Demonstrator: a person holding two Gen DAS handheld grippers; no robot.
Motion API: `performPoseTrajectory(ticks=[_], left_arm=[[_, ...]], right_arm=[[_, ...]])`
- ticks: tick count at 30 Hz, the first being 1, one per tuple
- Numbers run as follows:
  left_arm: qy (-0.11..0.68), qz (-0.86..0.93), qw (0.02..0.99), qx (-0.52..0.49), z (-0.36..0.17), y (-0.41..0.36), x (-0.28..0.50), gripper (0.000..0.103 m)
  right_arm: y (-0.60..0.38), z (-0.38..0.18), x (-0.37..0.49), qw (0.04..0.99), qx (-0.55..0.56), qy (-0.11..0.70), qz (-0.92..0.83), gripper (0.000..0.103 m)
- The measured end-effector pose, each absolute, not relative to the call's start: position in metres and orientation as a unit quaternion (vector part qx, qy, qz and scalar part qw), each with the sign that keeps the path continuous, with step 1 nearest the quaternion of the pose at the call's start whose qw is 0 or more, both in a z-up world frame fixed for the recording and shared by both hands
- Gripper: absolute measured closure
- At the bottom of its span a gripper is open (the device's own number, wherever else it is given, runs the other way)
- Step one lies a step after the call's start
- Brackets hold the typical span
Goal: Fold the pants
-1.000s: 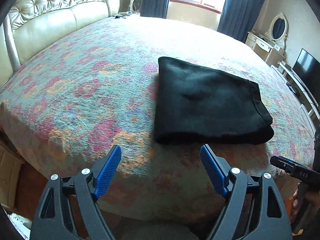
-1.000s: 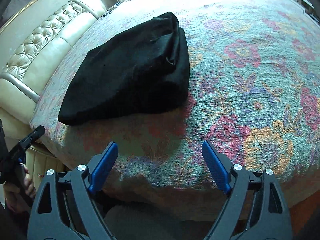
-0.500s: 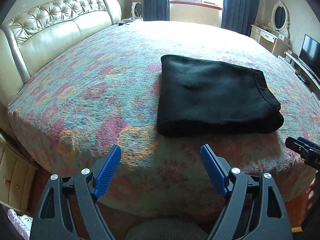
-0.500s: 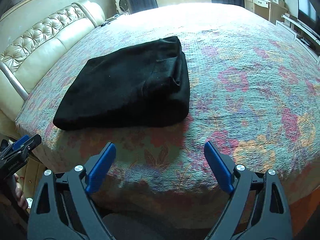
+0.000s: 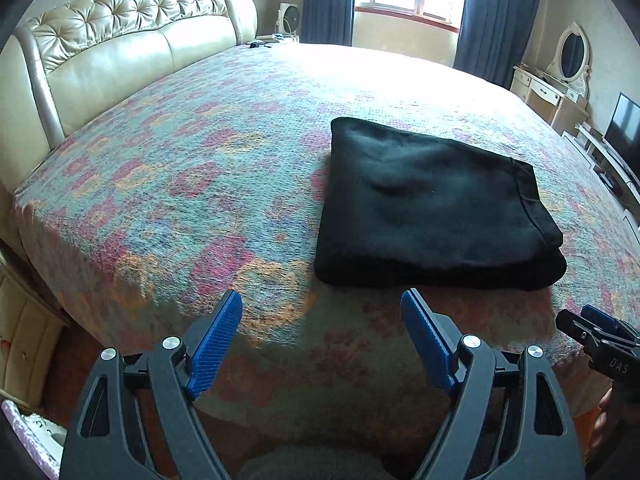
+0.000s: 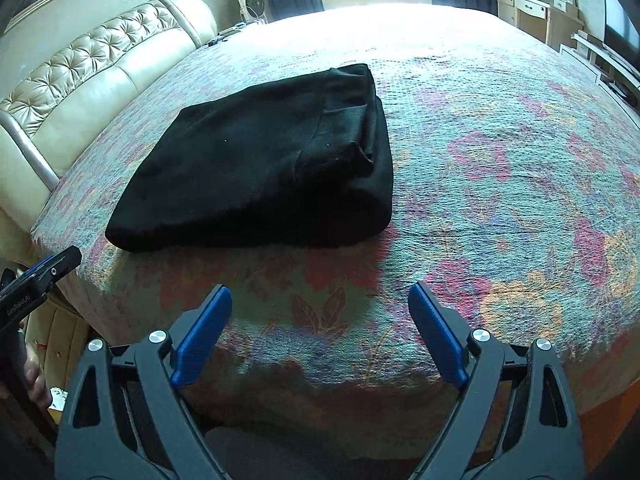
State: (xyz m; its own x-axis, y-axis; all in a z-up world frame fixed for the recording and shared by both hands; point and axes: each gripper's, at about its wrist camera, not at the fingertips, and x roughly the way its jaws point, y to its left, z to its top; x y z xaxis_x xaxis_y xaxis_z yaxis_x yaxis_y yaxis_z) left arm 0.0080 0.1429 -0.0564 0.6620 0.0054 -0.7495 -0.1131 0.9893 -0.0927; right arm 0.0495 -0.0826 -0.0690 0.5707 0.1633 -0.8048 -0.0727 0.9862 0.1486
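Black pants [image 5: 432, 208] lie folded into a flat rectangular stack on the flowered bedspread, also seen in the right wrist view as black pants [image 6: 264, 164]. My left gripper [image 5: 322, 304] is open, held over the bed's near edge, short of the stack's near-left corner, with nothing between its blue pads. My right gripper [image 6: 320, 298] is open too, hanging short of the stack's near edge, with nothing in it. Each gripper shows at the edge of the other's view, the right gripper [image 5: 600, 336] and the left gripper [image 6: 44, 276].
The bed [image 5: 180, 184] has a tufted cream headboard [image 5: 120, 36] at the left. A window with dark curtains [image 5: 328, 0] stands beyond. A dresser with an oval mirror [image 5: 572, 56] and a TV [image 5: 624, 128] line the right wall. A person's hand [image 6: 34, 380] holds the left tool.
Both views have tilted up a little, so the folded pants sit lower and squarer in frame. The pants themselves have not moved, and both grippers stay open.
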Motion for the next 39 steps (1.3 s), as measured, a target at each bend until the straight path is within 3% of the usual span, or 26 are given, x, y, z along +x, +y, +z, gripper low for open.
performPoseTrajectory(ticks=[39], left_arm=[[0.409,0.023,0.912,-0.021,-0.058,0.121,0.004,0.023]], right_arm=[[-0.074,-0.076,0.049,0.881,0.049,0.466,0.07,0.013]])
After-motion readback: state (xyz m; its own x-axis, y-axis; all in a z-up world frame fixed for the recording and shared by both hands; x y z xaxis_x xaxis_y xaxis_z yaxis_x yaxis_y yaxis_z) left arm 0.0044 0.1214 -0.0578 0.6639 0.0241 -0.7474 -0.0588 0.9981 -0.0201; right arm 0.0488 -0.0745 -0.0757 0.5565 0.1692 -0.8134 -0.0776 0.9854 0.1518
